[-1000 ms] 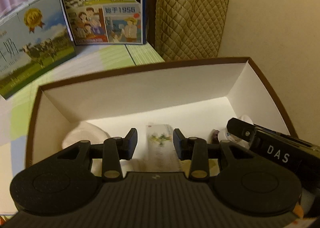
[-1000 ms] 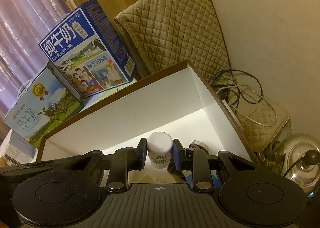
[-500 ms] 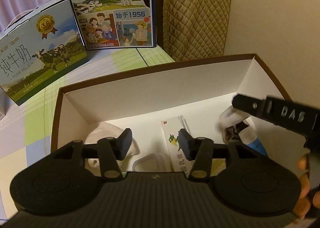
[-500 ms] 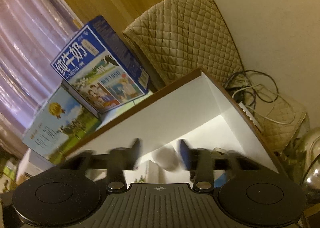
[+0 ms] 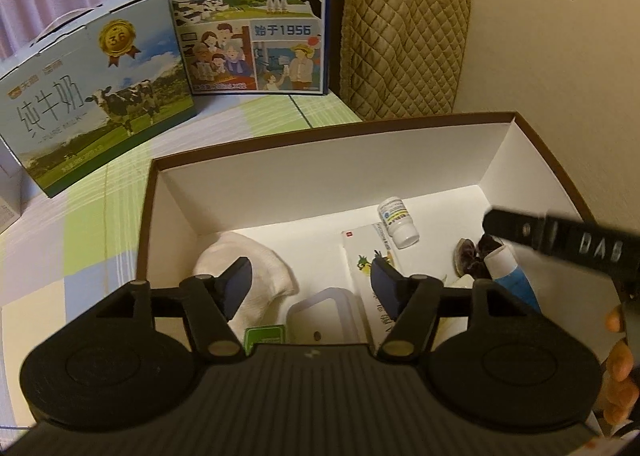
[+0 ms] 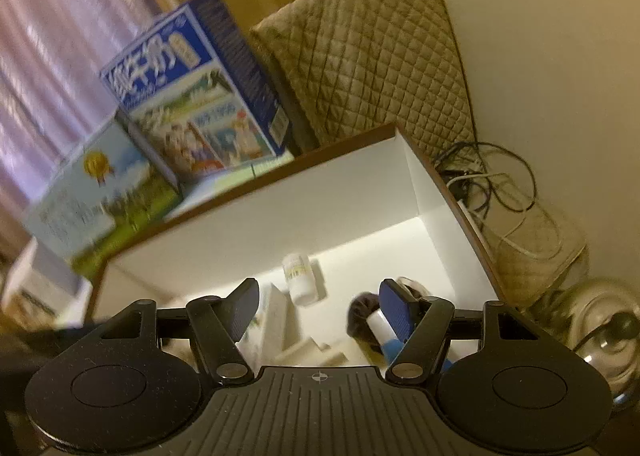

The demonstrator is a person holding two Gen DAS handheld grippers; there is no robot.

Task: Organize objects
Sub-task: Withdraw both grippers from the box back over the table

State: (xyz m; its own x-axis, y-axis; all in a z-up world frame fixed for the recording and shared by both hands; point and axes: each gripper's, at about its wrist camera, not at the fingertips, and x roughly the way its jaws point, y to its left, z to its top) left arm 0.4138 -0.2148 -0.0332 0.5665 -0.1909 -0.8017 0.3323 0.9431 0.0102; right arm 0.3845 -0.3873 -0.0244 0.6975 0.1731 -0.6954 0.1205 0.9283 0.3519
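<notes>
A brown-rimmed box with white walls (image 5: 328,172) (image 6: 320,208) holds several items. A small white pill bottle (image 5: 398,221) (image 6: 298,280) lies on its side on the box floor, free of both grippers. Beside it are a white medicine carton (image 5: 366,260), a white cloth (image 5: 256,256), a clear plastic container (image 5: 324,314), a small green packet (image 5: 264,336), a dark bundle (image 5: 474,256) and a blue-and-white tube (image 5: 510,276) (image 6: 384,330). My left gripper (image 5: 310,286) hangs open above the box's near side. My right gripper (image 6: 320,310) is open over the box, empty.
Two milk cartons stand behind the box: a blue one (image 5: 248,12) and a pale green one (image 5: 88,104). A quilted beige cover (image 5: 400,40) leans on the wall. Cables (image 6: 492,184) and a glass pot lid (image 6: 604,332) lie right of the box. A hand (image 5: 618,372) shows at right.
My right gripper opened and let go of the white pill bottle, which now lies in the box. Both grippers pulled back and up, and my left jaws spread wider.
</notes>
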